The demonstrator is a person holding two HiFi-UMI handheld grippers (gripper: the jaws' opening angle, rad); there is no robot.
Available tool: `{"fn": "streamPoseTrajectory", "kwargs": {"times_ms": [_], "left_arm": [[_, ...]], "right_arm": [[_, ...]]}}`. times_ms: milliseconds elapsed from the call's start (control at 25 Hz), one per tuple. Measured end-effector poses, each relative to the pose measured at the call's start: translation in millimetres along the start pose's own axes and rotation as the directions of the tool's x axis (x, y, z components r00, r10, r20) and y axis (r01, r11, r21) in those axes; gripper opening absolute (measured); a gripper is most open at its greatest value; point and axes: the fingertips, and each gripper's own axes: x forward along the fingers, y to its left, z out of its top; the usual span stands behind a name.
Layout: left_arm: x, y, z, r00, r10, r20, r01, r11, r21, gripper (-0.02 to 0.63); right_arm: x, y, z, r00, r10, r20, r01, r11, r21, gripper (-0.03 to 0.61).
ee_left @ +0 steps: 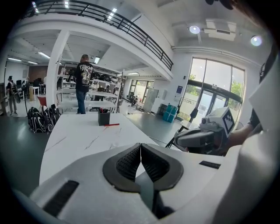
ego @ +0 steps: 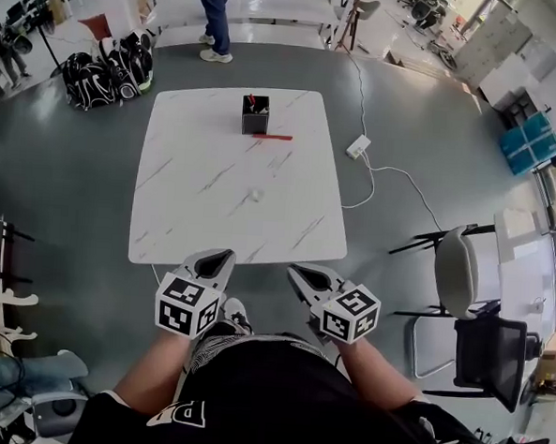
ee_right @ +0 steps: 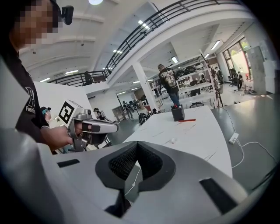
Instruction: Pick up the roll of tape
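A small pale roll of tape [ego: 255, 194] lies flat near the middle of the white marble table [ego: 185, 201]; in the right gripper view the roll of tape [ee_right: 173, 141] is a tiny white spot. My left gripper [ego: 221, 258] and right gripper [ego: 298, 272] hover side by side just short of the table's near edge, well back from the roll. Both are shut, with nothing between the pads. In the left gripper view the left gripper [ee_left: 140, 146] has its dark pads meeting at the tips. The right gripper [ee_right: 137, 146] looks the same.
A black pen holder [ego: 255, 115] with a red pen [ego: 277, 137] beside it stands at the table's far side. A power strip [ego: 358, 146] and its cable lie on the floor to the right. Chairs [ego: 458, 270] stand at right, bags [ego: 109, 70] at far left, and a person [ego: 215, 15] beyond.
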Motion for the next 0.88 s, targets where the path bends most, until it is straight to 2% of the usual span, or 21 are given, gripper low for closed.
{"fn": "streamPoseTrajectory", "kwargs": {"times_ms": [360,640,880], "left_arm": [[12.0,41.9,14.2,0.999,-0.037,-0.026,0.039,0.997,0.060,0.019],[26.6,58.8,18.6,0.997,-0.069,-0.034,0.071,0.996,0.061,0.018],[35.8,60.0,13.7,0.995,-0.083,-0.051,0.086,0.995,0.050,0.018]], "right_arm": [[38.2,-14.4,20.5,0.998,-0.056,0.010,0.056,0.998,0.010,0.005],[44.4,-30.1,31.7,0.993,-0.116,0.017,0.116,0.993,0.008,0.005],[48.5,-36.7,35.4,0.992,-0.124,0.016,0.124,0.992,0.015,0.005]]}}
